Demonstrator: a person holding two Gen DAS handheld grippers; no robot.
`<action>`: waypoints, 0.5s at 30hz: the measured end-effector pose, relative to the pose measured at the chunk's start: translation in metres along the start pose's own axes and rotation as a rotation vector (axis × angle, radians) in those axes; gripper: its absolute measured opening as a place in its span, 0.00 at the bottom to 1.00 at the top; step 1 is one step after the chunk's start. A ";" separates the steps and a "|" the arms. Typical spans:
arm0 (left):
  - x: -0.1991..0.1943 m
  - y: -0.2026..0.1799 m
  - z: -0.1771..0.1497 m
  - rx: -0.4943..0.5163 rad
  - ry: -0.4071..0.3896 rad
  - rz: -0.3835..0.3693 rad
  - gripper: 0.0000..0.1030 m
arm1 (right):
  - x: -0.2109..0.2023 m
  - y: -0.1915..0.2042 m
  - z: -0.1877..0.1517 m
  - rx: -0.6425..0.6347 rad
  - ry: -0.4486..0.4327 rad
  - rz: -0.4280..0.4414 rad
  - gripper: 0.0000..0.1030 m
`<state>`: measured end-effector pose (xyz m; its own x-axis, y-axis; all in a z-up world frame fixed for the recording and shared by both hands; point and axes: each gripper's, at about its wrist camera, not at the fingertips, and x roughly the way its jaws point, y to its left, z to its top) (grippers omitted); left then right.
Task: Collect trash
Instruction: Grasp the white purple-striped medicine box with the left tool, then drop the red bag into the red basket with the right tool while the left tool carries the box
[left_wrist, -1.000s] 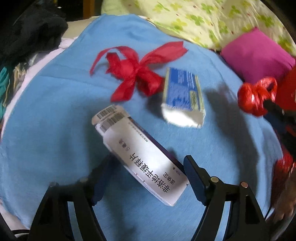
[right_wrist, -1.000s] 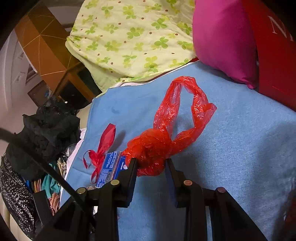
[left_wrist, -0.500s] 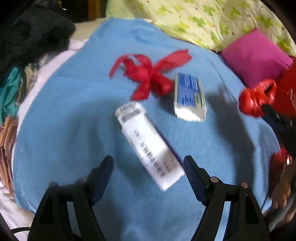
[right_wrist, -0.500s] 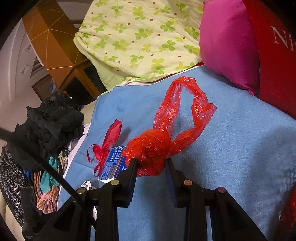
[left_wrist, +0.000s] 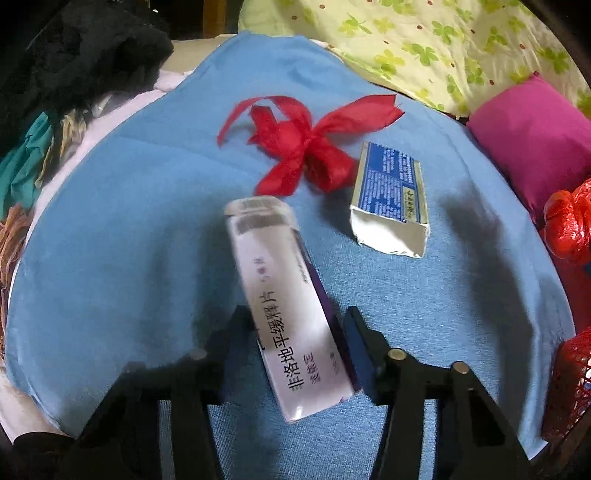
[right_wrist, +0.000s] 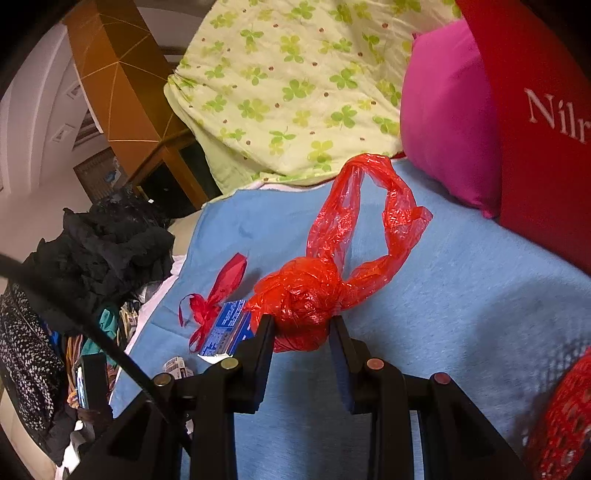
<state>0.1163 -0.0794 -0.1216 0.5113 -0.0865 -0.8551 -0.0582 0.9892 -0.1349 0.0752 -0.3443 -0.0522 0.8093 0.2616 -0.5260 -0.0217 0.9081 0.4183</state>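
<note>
clothes pile (left_wrist: 74, 81): dark heap w/ teal + brown bits, off far-left edge of blue cloth (left_wrist: 129, 229).
ribbon (left_wrist: 306, 147): red, bow-like, on cloth behind the boxes; tails spread L–R.
white box (left_wrist: 284, 295): long carton w/ printed text, on blue cloth centre. Long axis runs near-to-far, leaning a bit left at far end; barcode end points away toward ribbon, near end sits between the fingers.
left gripper (left_wrist: 299, 343): jaws have just been closing in on white box; box between them, right pad against its purple side, left side blurred — cannot tell if it presses yet.
blue box (left_wrist: 391, 192): shorter carton, right of ribbon, apart from white box; open torn end faces camera, long axis near-to-far.
right gripper (right_wrist: 301, 336): clenched on red bag (right_wrist: 306, 299); knotted wad betw. fingers, handles loop up + away over cloth.
pink pillow (right_wrist: 447, 114): far right, beside red panel w/ white letters (right_wrist: 546, 122).
</note>
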 end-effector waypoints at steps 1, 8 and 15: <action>-0.004 0.000 -0.001 0.004 -0.014 -0.001 0.49 | -0.003 0.001 0.000 -0.006 -0.010 0.003 0.32; -0.055 -0.021 0.000 0.089 -0.161 0.018 0.49 | -0.031 0.012 0.000 -0.062 -0.096 0.006 0.32; -0.117 -0.056 0.004 0.219 -0.362 0.036 0.49 | -0.065 0.026 -0.004 -0.141 -0.202 -0.008 0.32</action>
<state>0.0633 -0.1239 -0.0122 0.7824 -0.0424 -0.6213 0.0816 0.9961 0.0348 0.0194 -0.3369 -0.0101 0.9102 0.1969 -0.3643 -0.0854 0.9501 0.3000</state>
